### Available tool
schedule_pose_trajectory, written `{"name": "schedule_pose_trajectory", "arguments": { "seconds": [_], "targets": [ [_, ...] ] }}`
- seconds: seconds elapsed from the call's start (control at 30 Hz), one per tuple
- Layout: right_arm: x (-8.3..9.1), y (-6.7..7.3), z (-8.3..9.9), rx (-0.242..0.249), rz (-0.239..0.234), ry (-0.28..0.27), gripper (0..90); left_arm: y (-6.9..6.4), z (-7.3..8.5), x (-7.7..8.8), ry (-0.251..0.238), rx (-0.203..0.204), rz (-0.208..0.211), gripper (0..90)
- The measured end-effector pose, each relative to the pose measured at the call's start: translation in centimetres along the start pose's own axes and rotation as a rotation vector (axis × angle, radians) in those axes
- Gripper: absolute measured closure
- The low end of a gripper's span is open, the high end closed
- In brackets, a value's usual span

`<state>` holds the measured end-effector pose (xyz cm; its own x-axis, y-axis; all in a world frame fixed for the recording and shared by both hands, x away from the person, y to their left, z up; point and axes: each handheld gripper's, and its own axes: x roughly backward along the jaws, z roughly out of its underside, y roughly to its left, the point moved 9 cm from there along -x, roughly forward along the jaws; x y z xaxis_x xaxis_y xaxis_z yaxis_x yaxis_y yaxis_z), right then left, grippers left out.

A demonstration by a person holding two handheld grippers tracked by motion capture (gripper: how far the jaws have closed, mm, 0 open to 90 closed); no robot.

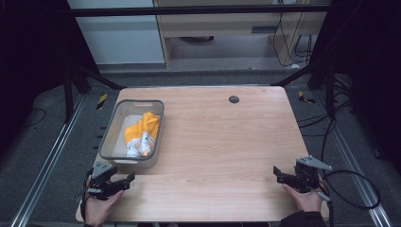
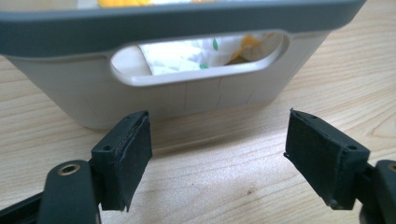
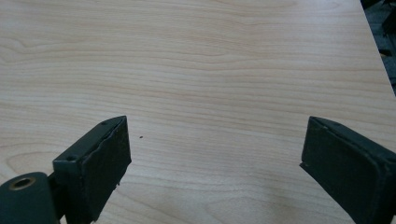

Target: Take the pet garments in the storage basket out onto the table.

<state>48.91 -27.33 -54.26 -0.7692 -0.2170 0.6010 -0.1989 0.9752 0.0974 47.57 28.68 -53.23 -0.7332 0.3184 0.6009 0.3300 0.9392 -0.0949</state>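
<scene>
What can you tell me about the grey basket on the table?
The grey basket looks like plastic: pale walls, a darker rim and a slot handle at each end. It stands upright near the wooden table's left edge. A crumpled yellow and white cloth lies inside. The left gripper waits just in front, jaws open, not touching it.

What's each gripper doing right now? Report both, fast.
Left gripper: open, holding nothing, aimed at the grey bin.
Right gripper: open, holding nothing, over bare table.

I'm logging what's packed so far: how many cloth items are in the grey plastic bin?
1: a crumpled yellow-and-white cloth lies in the grey plastic bin at the table's left; something may be hidden beneath it.
</scene>
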Motion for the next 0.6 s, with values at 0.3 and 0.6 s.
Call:
{"name": "schedule_pose_trajectory", "arguments": {
  "seconds": [0.3, 0.6],
  "targets": [
    [0.0, 0.6, 0.1, 0.049, 0.001, 0.008, 6.7, -0.1, -0.7, 0.8, -0.037, 0.003, 0.001, 22.4],
    [-0.1, 1.1, 0.5, 0.074, -0.002, 0.029, 9.8, -0.8, -2.0, 1.9, -0.088, -0.007, 0.017, 21.9]
  ]
}}
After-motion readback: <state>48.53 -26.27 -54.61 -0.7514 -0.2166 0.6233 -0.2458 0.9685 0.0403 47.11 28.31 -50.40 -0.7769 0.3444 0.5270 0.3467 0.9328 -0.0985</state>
